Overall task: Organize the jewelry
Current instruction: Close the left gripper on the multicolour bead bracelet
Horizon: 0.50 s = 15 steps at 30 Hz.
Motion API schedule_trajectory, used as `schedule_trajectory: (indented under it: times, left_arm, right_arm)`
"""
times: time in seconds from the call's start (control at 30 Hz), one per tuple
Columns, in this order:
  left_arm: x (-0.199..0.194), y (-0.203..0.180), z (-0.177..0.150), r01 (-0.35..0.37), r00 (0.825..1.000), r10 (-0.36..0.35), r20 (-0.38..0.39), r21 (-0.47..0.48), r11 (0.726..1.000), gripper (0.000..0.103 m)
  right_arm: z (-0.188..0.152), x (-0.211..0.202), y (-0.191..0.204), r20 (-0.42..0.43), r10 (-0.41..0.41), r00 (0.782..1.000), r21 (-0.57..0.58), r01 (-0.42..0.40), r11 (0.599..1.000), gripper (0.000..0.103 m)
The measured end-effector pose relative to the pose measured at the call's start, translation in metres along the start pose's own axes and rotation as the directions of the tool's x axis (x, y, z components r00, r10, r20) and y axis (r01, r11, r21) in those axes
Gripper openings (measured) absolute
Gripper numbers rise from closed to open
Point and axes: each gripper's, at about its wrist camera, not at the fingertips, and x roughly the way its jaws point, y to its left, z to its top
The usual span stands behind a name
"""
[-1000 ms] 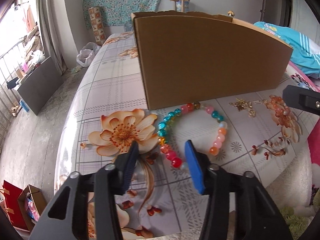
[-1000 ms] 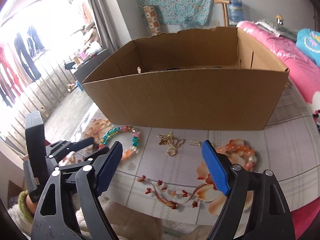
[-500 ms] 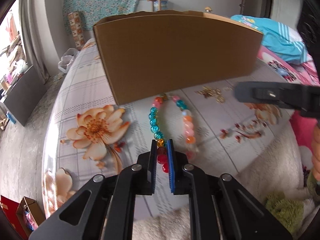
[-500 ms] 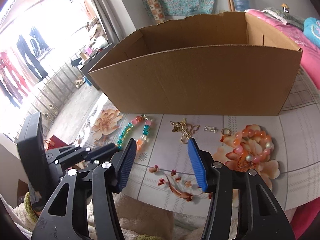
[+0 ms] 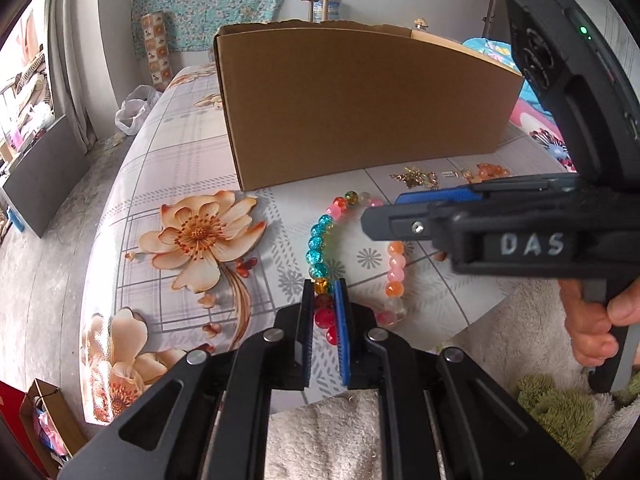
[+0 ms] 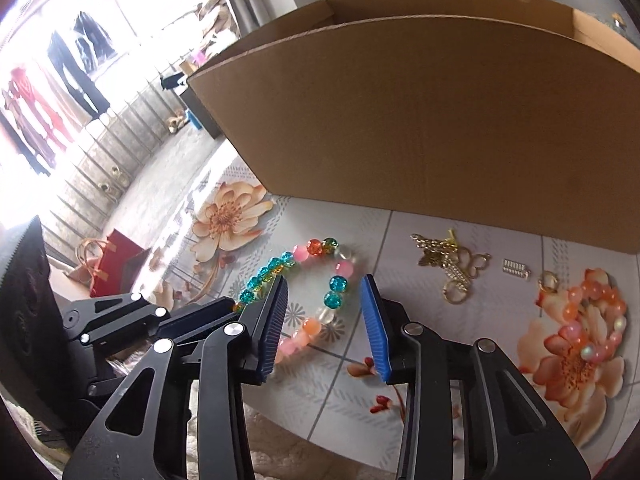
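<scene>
Near the edge of the flower-print tablecloth point(image 5: 180, 152), the left gripper point(image 5: 325, 304) is clamped on red beads of the beaded bracelet point(image 5: 318, 240), a loop of teal, pink and orange lying flat. Only the right wrist view shows the right gripper point(image 6: 325, 320) gaping wide over the bracelet's right side, gold chain point(image 6: 452, 258) just beyond. Farther back stands a cardboard box point(image 5: 360, 100); a curtain hangs on the far wall.

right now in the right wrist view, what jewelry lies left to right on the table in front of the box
bead bracelet → gold chain → small silver clasp → gold ring → orange bead bracelet
</scene>
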Motion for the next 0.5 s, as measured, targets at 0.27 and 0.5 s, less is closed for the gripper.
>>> schedule_trajectory:
  times: [0.27, 0.5]
  left_arm:
    - [0.0, 0.003, 0.001, -0.018, 1.0, 0.018, 0.004, 0.017, 1.0, 0.011]
    - [0.005, 0.006, 0.008, -0.021, 1.0, 0.021, -0.002, 0.002, 1.0, 0.024]
  right_arm:
    - [0.002, 0.004, 0.009, -0.004, -0.101, 0.995, -0.071, 0.1, 0.992, 0.008]
    - [-0.014, -0.011, 0.003, -0.02, -0.08, 0.997, -0.048, 0.079, 0.996, 0.008]
